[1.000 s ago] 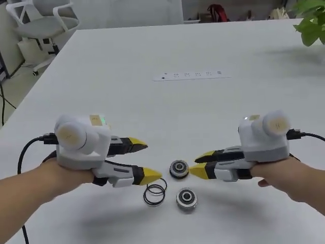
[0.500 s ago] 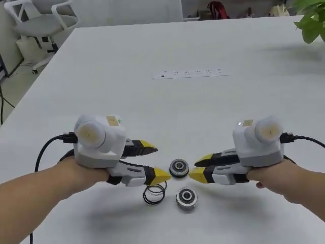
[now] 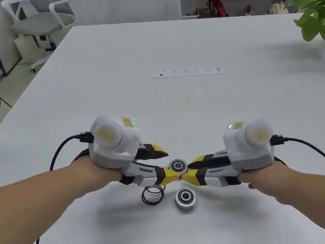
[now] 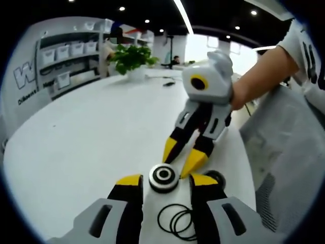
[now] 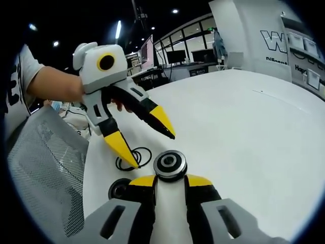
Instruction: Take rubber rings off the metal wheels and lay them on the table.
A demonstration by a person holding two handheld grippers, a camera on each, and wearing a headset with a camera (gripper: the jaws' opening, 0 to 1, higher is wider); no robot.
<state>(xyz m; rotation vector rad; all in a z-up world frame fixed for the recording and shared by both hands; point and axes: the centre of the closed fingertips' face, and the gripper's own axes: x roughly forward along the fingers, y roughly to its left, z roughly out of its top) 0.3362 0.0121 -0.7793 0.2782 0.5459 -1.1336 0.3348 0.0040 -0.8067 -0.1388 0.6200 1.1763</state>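
Down at the near edge of the white table, my left claw is gaping wide, empty, its tips flanking a small silver metal wheel. My right claw is parted too, holding nothing, nosing in opposite. Thin black rubber rings are lying loose alongside, so that part's done. I'm guessing this wheel and the second metal wheel are left to strip.

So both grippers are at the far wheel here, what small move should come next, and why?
Probably shut the left gripper on the wheel to steady it: the wheel sits between its open jaws. The right gripper, open, has its tips at the wheel's rim, placed to peel off a ring. Loose rubber rings already lie nearby.
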